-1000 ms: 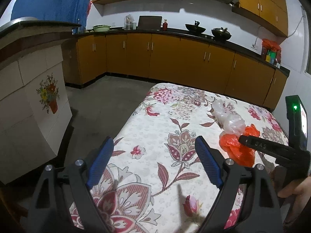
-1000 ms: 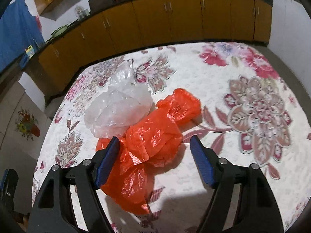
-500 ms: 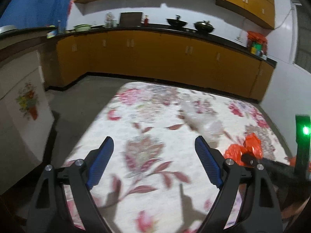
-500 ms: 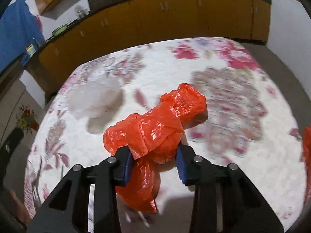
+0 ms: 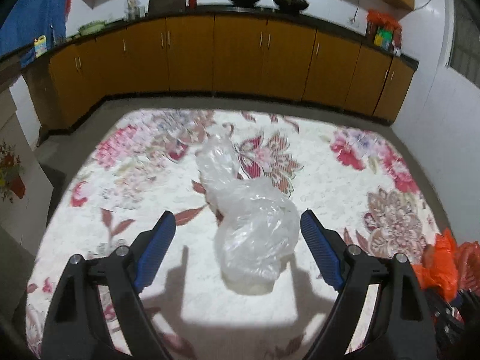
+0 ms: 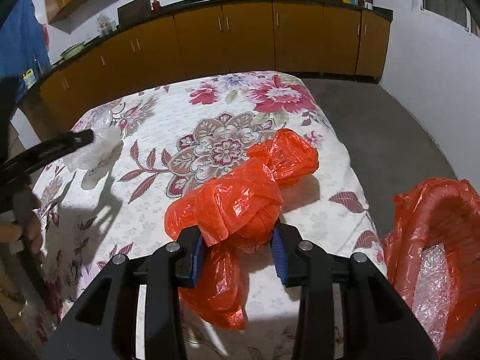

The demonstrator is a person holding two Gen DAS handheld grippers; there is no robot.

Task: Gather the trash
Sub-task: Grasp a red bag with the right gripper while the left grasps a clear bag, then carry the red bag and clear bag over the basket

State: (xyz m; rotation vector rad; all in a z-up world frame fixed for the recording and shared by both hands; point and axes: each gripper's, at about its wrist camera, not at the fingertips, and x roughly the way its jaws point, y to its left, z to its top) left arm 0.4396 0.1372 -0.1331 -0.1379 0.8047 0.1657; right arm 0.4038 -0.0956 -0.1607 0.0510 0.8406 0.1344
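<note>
A crumpled clear plastic bag [image 5: 255,234] lies on the flowered tablecloth [image 5: 135,180]. My left gripper [image 5: 237,216] is open around its near end, and the blue pads stand clear of it on both sides. In the right wrist view my right gripper [image 6: 238,240] is shut on a knotted orange plastic bag [image 6: 240,204], whose loose tail hangs below the jaws. The same view shows the clear bag [image 6: 96,150] at the far left with a finger of the left gripper [image 6: 60,144] beside it. Orange plastic [image 5: 438,258] also shows at the right edge of the left wrist view.
An open bin lined with orange plastic [image 6: 435,210] stands off the table's right edge, with clear crinkled plastic [image 6: 435,285] inside. Orange kitchen cabinets [image 5: 240,57] run along the far wall. A person's hand [image 6: 27,228] holds the left gripper.
My right gripper closed on the orange bag and carried it right, toward the bin. My left gripper swung right across the table until the clear bag sat between its open fingers.
</note>
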